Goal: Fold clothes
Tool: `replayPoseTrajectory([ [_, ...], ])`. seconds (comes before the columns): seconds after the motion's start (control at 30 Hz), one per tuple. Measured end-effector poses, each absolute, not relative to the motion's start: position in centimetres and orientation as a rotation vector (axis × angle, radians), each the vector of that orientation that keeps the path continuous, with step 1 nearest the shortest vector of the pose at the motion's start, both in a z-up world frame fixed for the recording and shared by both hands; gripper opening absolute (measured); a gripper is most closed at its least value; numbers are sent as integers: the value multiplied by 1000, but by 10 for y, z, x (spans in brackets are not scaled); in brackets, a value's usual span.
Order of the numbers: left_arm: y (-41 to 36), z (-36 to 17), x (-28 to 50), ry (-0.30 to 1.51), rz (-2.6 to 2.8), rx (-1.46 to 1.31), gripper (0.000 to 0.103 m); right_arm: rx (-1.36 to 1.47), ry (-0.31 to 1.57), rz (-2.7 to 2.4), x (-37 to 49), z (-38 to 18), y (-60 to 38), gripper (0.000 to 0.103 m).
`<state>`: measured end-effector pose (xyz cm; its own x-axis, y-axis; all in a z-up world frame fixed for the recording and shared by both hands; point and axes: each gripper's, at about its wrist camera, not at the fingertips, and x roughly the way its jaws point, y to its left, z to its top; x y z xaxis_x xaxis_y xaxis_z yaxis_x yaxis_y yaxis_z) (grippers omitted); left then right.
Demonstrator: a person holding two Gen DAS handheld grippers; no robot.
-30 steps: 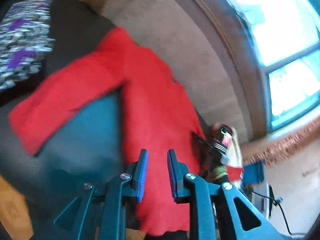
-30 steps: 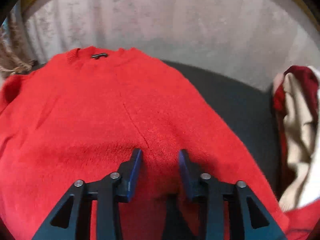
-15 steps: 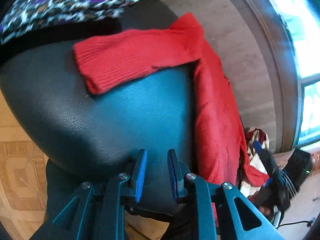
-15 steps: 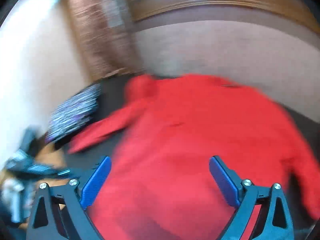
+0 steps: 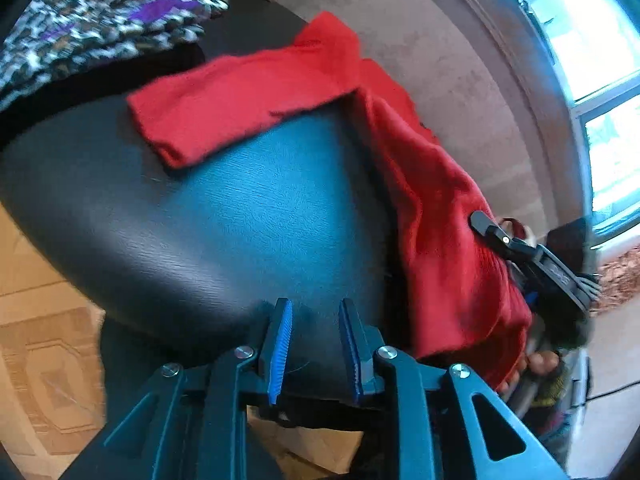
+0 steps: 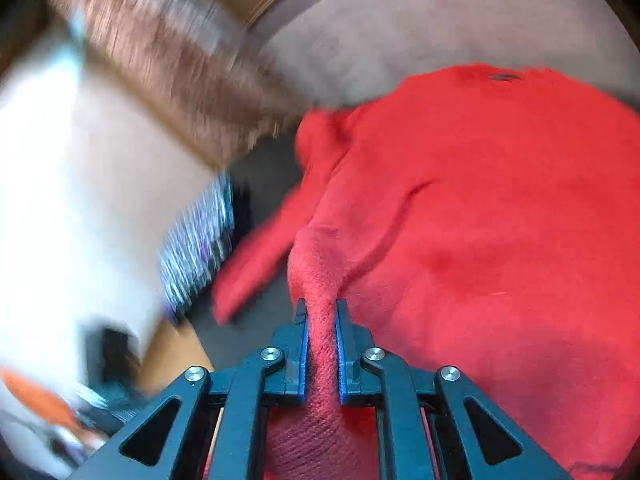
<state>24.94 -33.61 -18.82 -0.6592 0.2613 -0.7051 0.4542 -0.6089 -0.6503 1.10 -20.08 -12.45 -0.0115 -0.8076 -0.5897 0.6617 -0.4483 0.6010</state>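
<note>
Right gripper point(image 6: 320, 344): fingers point(image 6: 301, 356) clamped on a bunched fold of the red sweater point(image 6: 500, 240). Left gripper point(image 5: 314, 344): blue-padded fingers point(image 5: 280, 344) slightly apart, holding nothing, above the near edge of a black leather-textured cushioned seat point(image 5: 240, 216). Beyond the seat: a beige wall point(image 5: 440, 52), a bright window point(image 5: 592, 40), patterned floor tiles point(image 5: 36, 320). The sweater lies spread on the seat, one sleeve point(image 5: 240, 96) stretched leftward toward a leopard-print garment point(image 5: 100, 16).

sweater point(image 5: 436, 216) on cushion point(image 5: 240, 220) — patterned cloth point(image 5: 100, 20) behind
</note>
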Motion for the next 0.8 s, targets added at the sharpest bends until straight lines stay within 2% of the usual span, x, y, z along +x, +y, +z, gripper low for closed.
replayPoseTrajectory([
  [0.17,-326,-193,215,1400,-2458,1248,25,1285,-497,-1752,-49,-183,-131,14],
  [0.2,-324,-193,206,1422,-2464,1258,25,1315,-550,-1758,-59,-196,-119,12],
  [0.23,-322,-193,197,1444,-2469,1269,26,1294,-614,-1734,-59,-204,-110,6],
  [0.27,-320,-195,187,1472,-2470,1280,27,1270,-677,-1708,-59,-212,-101,6],
  [0.57,-289,-203,121,1704,-2423,1372,30,1169,-674,-1684,-59,-213,-87,11],
  [0.8,-271,-202,95,1793,-2415,1413,34,1143,-672,-1675,-55,-207,-82,12],
])
